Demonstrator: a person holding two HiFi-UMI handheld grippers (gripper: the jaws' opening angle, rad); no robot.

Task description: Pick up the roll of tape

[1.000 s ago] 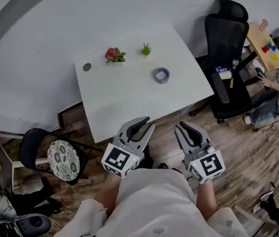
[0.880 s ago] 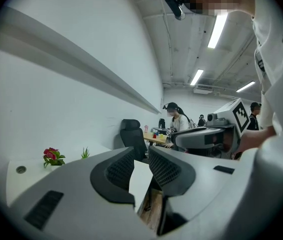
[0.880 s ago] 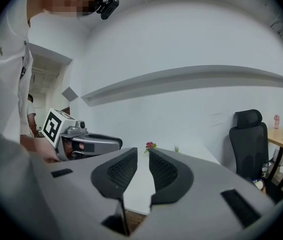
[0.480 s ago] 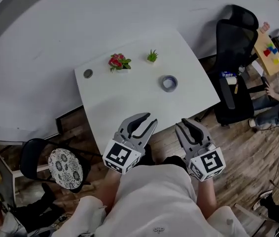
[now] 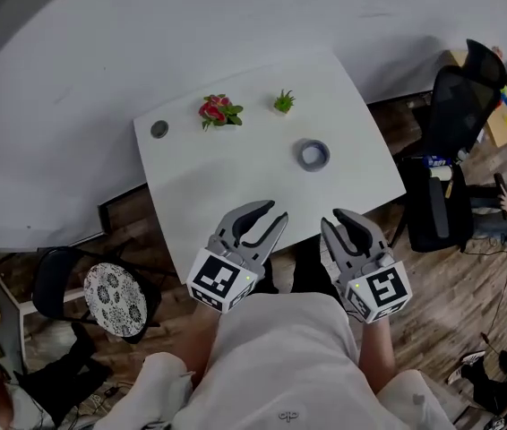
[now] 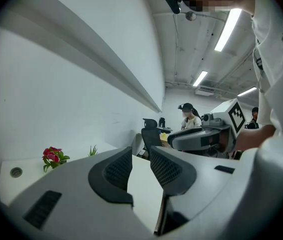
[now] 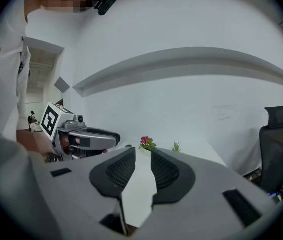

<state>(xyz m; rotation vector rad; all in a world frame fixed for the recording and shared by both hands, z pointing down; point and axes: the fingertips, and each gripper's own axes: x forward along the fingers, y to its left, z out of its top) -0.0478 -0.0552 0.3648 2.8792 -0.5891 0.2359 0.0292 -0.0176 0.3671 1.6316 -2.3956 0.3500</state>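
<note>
Left gripper (image 6: pixel 140 156): jaws a little apart, only a narrow gap, nothing between them. Right gripper (image 7: pixel 142 159): the same, a slim gap and empty. Both hung low at the near edge of the square white table (image 5: pixel 227 182), close in front of the person's body, no contact with anything.

Out ahead, the grey-blue roll of tape (image 5: pixel 312 155) lay flat on the tabletop toward its right side, well apart from both grippers and untouched. Beyond it stood a small pot of pink-red flowers (image 5: pixel 219 110) and a tiny green plant (image 5: pixel 283 102).

The reach had yet to begin, by my reading. The right gripper sat nearer the roll, so it looked the natural choice: spread the jaws wider first, carry them forward over the table, drop one jaw into the ring's hole and one outside its wall, then squeeze and lift straight up.
</note>
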